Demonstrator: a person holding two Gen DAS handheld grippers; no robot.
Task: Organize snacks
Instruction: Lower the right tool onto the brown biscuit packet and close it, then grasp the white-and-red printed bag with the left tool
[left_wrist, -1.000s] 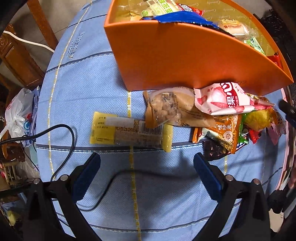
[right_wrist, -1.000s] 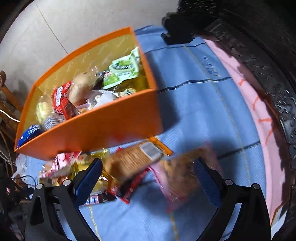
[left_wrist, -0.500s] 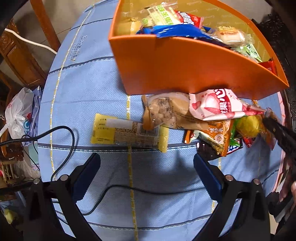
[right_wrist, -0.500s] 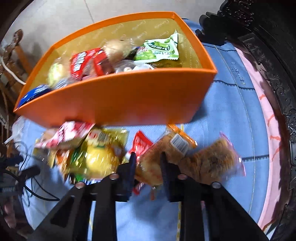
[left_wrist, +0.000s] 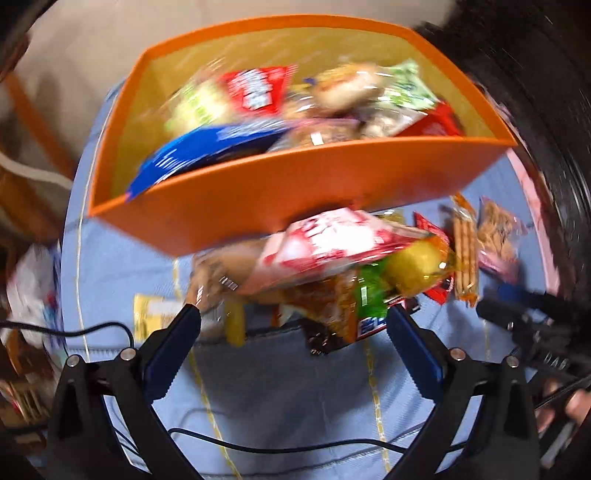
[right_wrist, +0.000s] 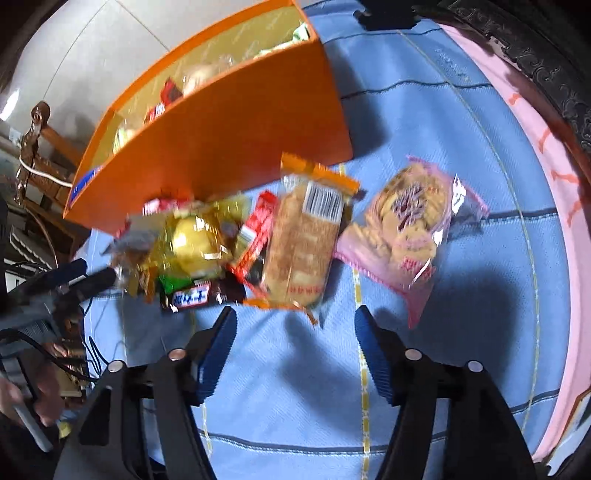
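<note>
Left gripper (left_wrist: 293, 325): fingers apart, empty, hovering at the pile's near edge.
Right gripper (right_wrist: 295, 339): fingers apart, empty, just short of the biscuit pack (right_wrist: 303, 236).
Snack pile (left_wrist: 332, 258): loose on the blue cloth, at 6 o'clock of the orange box (left_wrist: 295, 184).
Risk: overlapping slick wrappers could slide or come up two at once; the cable (left_wrist: 258, 446) at 6 o'clock may snag.

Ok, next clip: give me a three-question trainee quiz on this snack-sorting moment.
1. True or false: the right gripper is shut on the orange-edged cracker pack.
2. Which lies farthest from the orange box? A) pink-edged cookie bag B) yellow pack C) cracker pack
3. Fill in: the left gripper is ____.

Key: 1 false, its jaws stand open short of the pack. 2 A. 3 open.
</note>
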